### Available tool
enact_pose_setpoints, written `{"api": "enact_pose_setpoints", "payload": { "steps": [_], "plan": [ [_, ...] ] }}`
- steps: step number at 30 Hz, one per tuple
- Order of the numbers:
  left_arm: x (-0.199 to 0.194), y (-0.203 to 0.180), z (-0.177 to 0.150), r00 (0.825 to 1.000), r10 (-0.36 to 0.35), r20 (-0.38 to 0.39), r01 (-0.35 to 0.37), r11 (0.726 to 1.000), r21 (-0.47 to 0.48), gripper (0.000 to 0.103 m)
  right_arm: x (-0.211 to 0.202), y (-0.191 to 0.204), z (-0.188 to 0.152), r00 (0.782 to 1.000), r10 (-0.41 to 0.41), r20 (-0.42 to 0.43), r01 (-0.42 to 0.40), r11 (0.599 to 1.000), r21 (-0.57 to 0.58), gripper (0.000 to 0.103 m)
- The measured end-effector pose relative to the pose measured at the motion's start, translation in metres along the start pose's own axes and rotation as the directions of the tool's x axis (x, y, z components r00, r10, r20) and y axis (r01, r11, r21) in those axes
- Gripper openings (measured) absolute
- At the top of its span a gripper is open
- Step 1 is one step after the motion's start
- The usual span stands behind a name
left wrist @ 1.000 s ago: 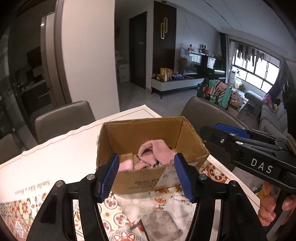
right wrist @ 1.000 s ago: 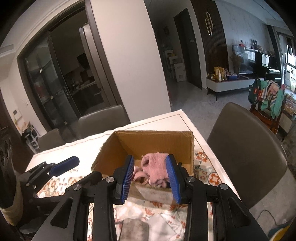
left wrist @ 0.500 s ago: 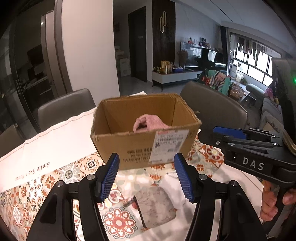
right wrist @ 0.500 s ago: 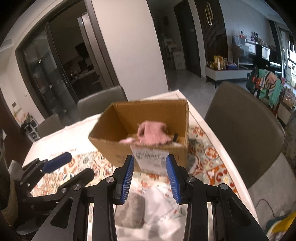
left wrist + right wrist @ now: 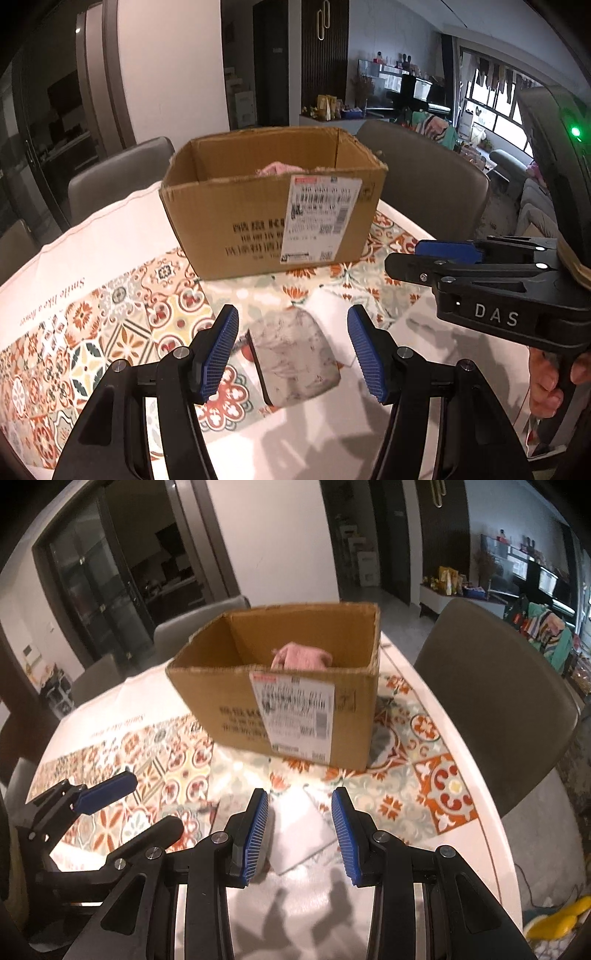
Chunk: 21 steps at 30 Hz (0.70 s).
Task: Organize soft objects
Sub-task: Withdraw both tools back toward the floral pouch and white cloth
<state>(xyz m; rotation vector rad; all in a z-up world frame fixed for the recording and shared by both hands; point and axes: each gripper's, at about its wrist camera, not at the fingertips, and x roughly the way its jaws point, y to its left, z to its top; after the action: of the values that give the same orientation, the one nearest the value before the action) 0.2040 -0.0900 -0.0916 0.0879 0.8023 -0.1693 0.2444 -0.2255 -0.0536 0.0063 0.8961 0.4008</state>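
Observation:
An open cardboard box point(image 5: 236, 218) stands on the patterned tablecloth, with a pink cloth point(image 5: 301, 657) showing over its rim. In front of it lie a grey mottled soft piece point(image 5: 295, 358) and a white cloth point(image 5: 303, 830) that partly overlap. My left gripper point(image 5: 293, 354) hangs open above the grey piece, its blue pads on either side and apart from it. My right gripper point(image 5: 299, 834) is open over the white cloth, and its left finger hides most of the grey piece. Each gripper also shows in the other's view: the right gripper point(image 5: 417, 258), the left gripper point(image 5: 144, 808).
Grey chairs point(image 5: 491, 701) stand round the table, one close on the right behind the box. Another grey soft thing point(image 5: 384, 738) lies by the box's right side. The table's rounded edge point(image 5: 491, 834) runs close on the right. A hand point(image 5: 546, 384) holds the right gripper's handle.
Both grippers have come down and back from over the box to the table in front of it. The box now shows its labelled side; the grey and white pieces lie between the fingers.

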Motion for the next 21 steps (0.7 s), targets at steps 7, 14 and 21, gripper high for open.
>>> {"api": "enact_pose_setpoints", "payload": {
  "steps": [7, 14, 21],
  "plan": [
    [0.006, -0.010, -0.018, 1.000, 0.001, -0.017, 0.000, 1.000, 0.013, 0.060, 0.012, 0.000, -0.013, 0.998, 0.012, -0.056, -0.014, 0.999, -0.029, 0.038],
    [0.019, -0.016, -0.033, 0.997, -0.029, -0.071, 0.028, 1.000, -0.004, 0.060, 0.031, -0.001, -0.025, 0.990, 0.035, -0.136, -0.043, 0.997, -0.059, 0.038],
    [0.041, -0.018, -0.043, 0.988, -0.063, -0.144, 0.059, 0.998, -0.033, 0.060, 0.056, -0.003, -0.034, 0.972, 0.041, -0.231, -0.063, 0.994, -0.089, 0.038]
  ]
}}
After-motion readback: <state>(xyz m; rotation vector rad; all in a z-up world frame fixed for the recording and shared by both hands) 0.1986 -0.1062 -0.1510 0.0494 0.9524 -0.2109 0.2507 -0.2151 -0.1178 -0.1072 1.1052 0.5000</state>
